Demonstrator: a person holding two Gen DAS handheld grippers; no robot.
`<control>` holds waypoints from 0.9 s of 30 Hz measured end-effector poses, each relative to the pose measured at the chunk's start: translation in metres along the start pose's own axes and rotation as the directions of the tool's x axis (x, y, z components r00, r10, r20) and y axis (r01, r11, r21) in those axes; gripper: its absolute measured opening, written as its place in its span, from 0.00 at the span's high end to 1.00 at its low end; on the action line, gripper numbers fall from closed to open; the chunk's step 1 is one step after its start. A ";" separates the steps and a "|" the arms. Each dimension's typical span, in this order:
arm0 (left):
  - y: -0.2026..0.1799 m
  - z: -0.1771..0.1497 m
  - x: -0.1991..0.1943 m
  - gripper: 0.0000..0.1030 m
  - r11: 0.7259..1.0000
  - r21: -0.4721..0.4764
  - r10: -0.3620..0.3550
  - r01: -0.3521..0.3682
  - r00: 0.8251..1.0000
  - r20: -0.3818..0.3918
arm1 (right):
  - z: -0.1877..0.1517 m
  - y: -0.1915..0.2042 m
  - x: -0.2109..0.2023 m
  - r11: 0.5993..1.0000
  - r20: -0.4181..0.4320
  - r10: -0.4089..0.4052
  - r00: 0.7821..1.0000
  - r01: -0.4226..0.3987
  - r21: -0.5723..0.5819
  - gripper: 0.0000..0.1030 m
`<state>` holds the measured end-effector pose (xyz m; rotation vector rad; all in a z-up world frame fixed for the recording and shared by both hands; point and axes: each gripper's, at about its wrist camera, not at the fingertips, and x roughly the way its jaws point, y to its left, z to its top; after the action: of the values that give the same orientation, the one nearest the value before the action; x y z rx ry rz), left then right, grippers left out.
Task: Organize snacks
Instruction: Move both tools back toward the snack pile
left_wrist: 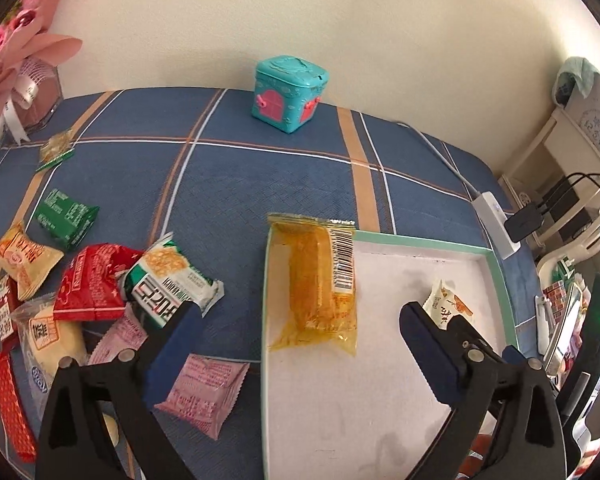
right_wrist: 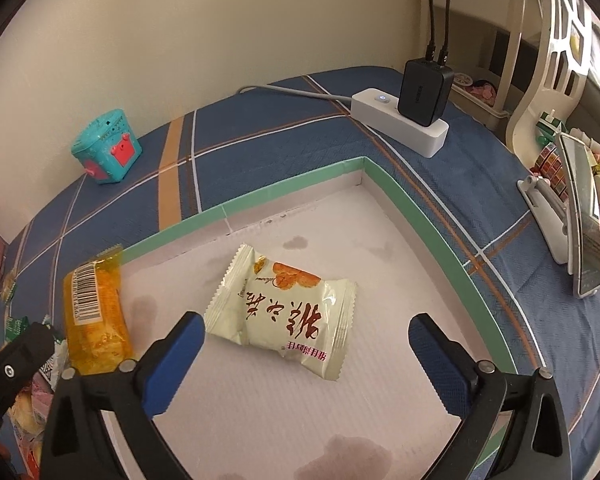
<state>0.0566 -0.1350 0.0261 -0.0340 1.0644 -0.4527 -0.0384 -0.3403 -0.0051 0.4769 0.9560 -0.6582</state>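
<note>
A white tray with a green rim [left_wrist: 504, 280] [right_wrist: 284, 188] lies on the blue plaid cloth. Inside it, an orange snack packet [left_wrist: 316, 280] [right_wrist: 92, 312] rests along the left edge, and a cream packet [right_wrist: 284, 304] [left_wrist: 448, 304] sits near the middle. My left gripper [left_wrist: 300, 312] hovers open over the orange packet, pads clear of it. My right gripper [right_wrist: 306, 322] is open above the cream packet, which lies just ahead of its fingers, untouched. Left of the tray is a loose pile of snacks: a green packet [left_wrist: 66, 218], a red one [left_wrist: 92, 280], a white-green one [left_wrist: 172, 284] and a pink one [left_wrist: 204, 388].
A teal toy box [left_wrist: 290, 94] [right_wrist: 106, 148] stands by the wall. A white power strip [right_wrist: 400, 124] with a black charger [right_wrist: 424, 92] lies behind the tray. A phone on a stand [right_wrist: 584, 220] is at the right, a pink bouquet [left_wrist: 20, 52] at far left.
</note>
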 end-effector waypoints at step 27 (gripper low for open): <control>0.050 -0.055 -0.057 0.03 0.990 -0.115 0.072 -0.078 0.996 -0.057 | -0.063 0.027 -0.072 0.990 -0.016 0.110 0.994 -0.111 -0.090 0.00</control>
<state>0.0041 -0.0576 0.0342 -0.0863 1.1400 -0.3243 -0.0860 -0.2600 0.0276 0.4504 0.9587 -0.5105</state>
